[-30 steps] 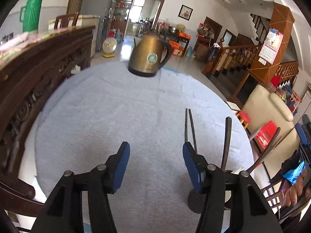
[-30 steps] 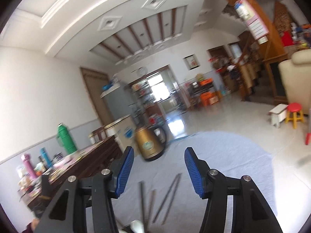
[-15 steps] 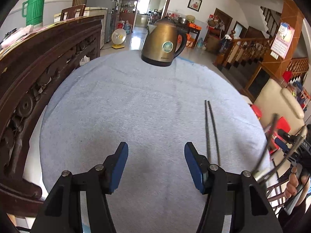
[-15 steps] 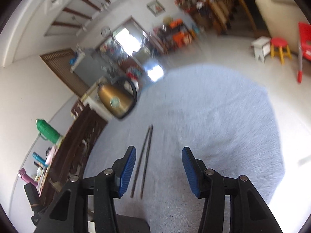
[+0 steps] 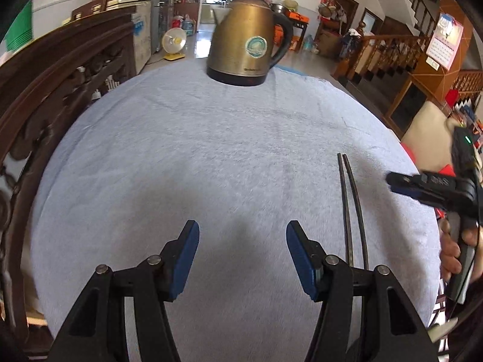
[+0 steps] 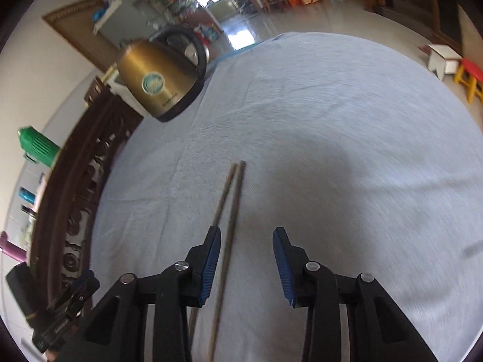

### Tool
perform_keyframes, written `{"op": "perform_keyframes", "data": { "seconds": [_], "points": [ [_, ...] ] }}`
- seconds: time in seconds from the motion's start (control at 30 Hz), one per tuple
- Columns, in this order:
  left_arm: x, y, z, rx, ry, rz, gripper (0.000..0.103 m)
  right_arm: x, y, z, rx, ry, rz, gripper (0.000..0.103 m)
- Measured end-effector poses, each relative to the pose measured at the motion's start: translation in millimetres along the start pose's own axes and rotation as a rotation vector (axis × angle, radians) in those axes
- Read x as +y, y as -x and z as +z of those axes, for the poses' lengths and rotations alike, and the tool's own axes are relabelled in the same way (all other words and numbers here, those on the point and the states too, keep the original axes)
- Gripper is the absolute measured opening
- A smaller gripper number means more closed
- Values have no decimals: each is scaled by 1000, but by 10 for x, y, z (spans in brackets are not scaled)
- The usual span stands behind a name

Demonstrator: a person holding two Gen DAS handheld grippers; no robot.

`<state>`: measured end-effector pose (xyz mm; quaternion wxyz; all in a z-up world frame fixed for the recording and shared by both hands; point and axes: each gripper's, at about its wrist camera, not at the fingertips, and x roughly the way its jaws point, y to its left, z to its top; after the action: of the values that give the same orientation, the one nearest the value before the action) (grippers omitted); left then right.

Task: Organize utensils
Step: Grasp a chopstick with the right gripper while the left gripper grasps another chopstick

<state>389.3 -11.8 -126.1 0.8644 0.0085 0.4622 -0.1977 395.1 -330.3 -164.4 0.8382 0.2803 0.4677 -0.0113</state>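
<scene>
A pair of dark chopsticks (image 5: 351,208) lies side by side on the blue-grey cloth (image 5: 211,157) of the round table. My left gripper (image 5: 243,259) is open and empty, just left of the chopsticks. My right gripper (image 6: 246,261) is open and empty above the cloth. In the right wrist view the chopsticks (image 6: 229,226) run under and between its fingers, close to the left finger. The right gripper also shows at the right edge of the left wrist view (image 5: 422,188).
A brass electric kettle (image 5: 249,40) stands at the table's far edge; it also shows in the right wrist view (image 6: 160,81). A dark carved wooden chair back (image 5: 54,90) borders the table's left side. The table edge drops off to the right.
Both grippers tilted down toward the table and moved closer to the kettle. The right gripper came in over the chopsticks. The holder with upright utensils at the left view's right side is out of view.
</scene>
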Motion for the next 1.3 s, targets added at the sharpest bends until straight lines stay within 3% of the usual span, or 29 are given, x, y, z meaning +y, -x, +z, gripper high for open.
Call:
{"op": "perform_keyframes", "data": {
  "seconds": [0.23, 0.33, 0.5, 0.57, 0.8, 1.0, 1.3],
  "points": [
    [-88, -215, 201, 25, -43, -18, 61, 200, -537, 380, 83, 17, -102, 25],
    [-118, -285, 268, 30, -59, -23, 61, 235, -735, 449, 123, 19, -139, 24],
    [-243, -370, 365, 31, -89, -36, 61, 367, -785, 473, 115, 101, -217, 19],
    [-348, -422, 422, 33, -110, -41, 61, 378, -781, 461, 125, 142, -238, 10],
    [-831, -659, 600, 43, -212, -70, 61, 65, -569, 414, 156, 87, -193, 9],
    [-1237, -1088, 735, 140, -266, -133, 61, -235, -424, 378, 161, 43, -178, 8],
    [-1535, -1529, 853, 227, -294, -145, 61, -461, -416, 571, 208, -35, -153, 11]
  ]
}}
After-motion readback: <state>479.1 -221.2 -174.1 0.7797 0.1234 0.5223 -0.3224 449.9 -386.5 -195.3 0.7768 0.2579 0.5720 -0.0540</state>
